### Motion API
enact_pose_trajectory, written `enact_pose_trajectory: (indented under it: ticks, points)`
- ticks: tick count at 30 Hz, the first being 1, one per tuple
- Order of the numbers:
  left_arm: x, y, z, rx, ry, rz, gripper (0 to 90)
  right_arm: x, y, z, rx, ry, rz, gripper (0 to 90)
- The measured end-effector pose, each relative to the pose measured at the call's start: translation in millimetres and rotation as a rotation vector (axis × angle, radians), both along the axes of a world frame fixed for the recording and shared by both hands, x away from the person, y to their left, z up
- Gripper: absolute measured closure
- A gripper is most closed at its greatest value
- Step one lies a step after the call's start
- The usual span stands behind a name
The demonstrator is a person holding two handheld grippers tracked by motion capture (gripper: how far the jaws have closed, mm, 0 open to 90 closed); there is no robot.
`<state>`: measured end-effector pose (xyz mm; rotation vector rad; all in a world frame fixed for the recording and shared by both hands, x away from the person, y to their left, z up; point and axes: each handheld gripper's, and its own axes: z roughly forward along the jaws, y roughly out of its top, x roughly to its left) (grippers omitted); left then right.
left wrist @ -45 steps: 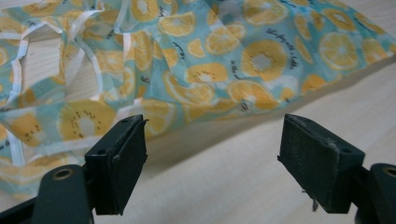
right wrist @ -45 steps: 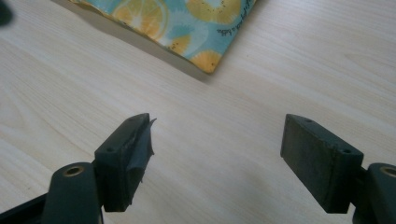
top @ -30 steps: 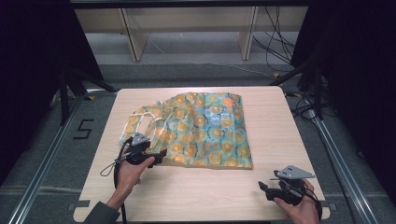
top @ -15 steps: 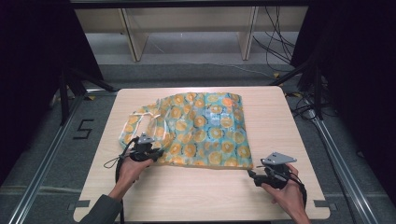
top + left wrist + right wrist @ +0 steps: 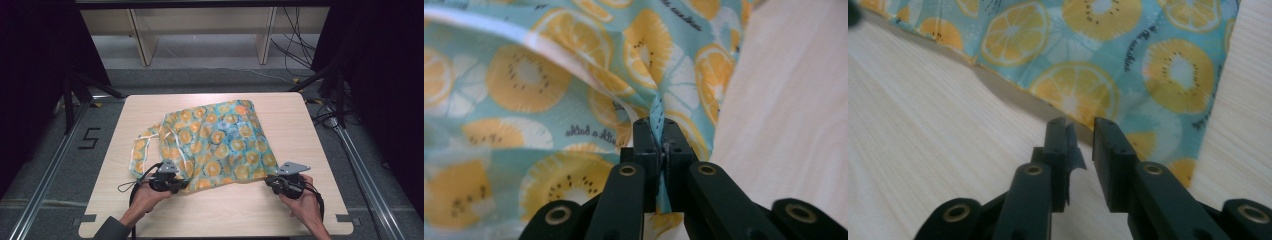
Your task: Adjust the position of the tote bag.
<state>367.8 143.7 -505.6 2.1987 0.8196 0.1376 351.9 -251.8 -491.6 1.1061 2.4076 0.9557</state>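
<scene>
A thin cloth bag (image 5: 220, 145) printed with orange and kiwi slices on teal lies flat on the light wooden table (image 5: 295, 115), its handles (image 5: 137, 150) trailing to the left. My left gripper (image 5: 180, 184) is shut on the bag's near left edge; in the left gripper view the jaws (image 5: 657, 131) pinch a stitched fold of the fabric (image 5: 524, 75). My right gripper (image 5: 270, 181) sits at the near right corner of the bag. Its jaws (image 5: 1080, 127) stand open just short of the fabric edge (image 5: 1148, 65), with nothing between them.
Bare table wood runs along the near edge between the two hands (image 5: 230, 210) and to the right of the bag. Beyond the table are pale shelf legs (image 5: 145, 45) and cables on the floor (image 5: 300, 55). Metal rails (image 5: 50, 165) flank the table.
My right gripper has moved forward and left, up to the bag's near right corner. The left gripper has shifted right and nearer with the fabric, bunching the bag's left side.
</scene>
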Motion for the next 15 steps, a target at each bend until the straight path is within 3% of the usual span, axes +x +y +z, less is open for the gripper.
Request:
enact_pose_trajectory:
  ticks: [1, 3, 8, 9, 12, 15]
  points:
    - [-3.3, -9.2, -1.3, -0.019, 0.01, -0.013, 87.4, 7.1, 1.4, -2.2, -0.003, -0.003, -0.01, 82.9]
    - [-5.9, -16.4, -2.6, -0.005, 0.01, -0.027, 87.3, 15.6, 3.1, -4.2, -0.019, 0.007, -0.018, 85.3]
    - [-9.9, -24.9, -2.4, -0.007, 0.003, -0.048, 87.2, 33.9, 9.2, -10.3, -0.05, -0.009, -0.024, 89.3]
    - [-10.3, -25.8, -1.4, 0.01, 0.006, -0.067, 87.2, 38.4, 10.4, -10.6, -0.052, -0.009, -0.016, 89.8]
    - [-12.1, -32.3, -1.8, -0.006, 0.02, -0.072, 87.2, 50.8, 17.0, -11.4, -0.071, -0.025, -0.016, 90.0]
    - [-14.1, -40.5, -0.8, -0.001, 0.012, -0.093, 87.1, 69.4, 21.6, -10.9, -0.093, -0.047, -0.044, 90.0]
